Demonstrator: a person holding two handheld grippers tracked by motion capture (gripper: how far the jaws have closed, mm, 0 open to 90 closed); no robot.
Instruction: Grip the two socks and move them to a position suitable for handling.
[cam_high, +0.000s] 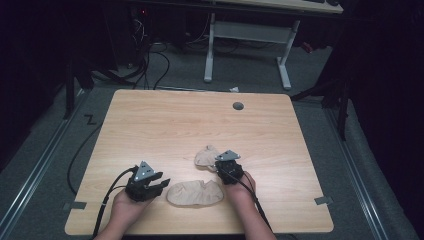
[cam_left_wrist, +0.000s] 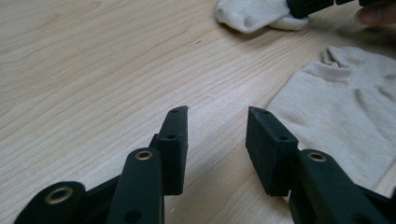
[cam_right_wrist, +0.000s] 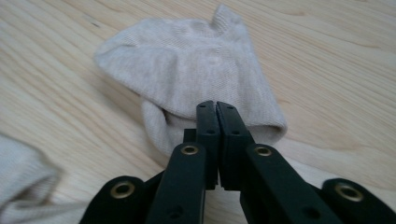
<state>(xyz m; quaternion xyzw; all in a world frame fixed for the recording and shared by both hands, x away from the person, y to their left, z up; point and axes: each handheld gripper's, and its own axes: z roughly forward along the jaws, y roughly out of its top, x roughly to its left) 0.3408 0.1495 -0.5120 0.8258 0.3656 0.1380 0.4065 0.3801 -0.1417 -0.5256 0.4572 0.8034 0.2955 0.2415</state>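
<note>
Two beige socks lie on the wooden table (cam_high: 150, 125). The flat sock (cam_high: 195, 193) rests near the front edge, between my two hands. In the left gripper view it (cam_left_wrist: 345, 107) lies just right of my left gripper (cam_left_wrist: 217, 114), which is open with bare wood between its jaws. That left gripper (cam_high: 164, 184) sits a little left of the flat sock's end. The crumpled sock (cam_high: 206, 156) lies just beyond it. My right gripper (cam_right_wrist: 217, 106) is shut on the near folded edge of the crumpled sock (cam_right_wrist: 196, 60), low over the table. From above, the right gripper (cam_high: 219, 164) is at that sock's right side.
A grey grommet hole (cam_high: 238, 106) sits near the table's far edge. Tape strips mark the front left (cam_high: 75, 205) and front right (cam_high: 323, 200) corners. Beyond the table stand white desk legs (cam_high: 209, 50) and cables (cam_high: 150, 60) on the floor.
</note>
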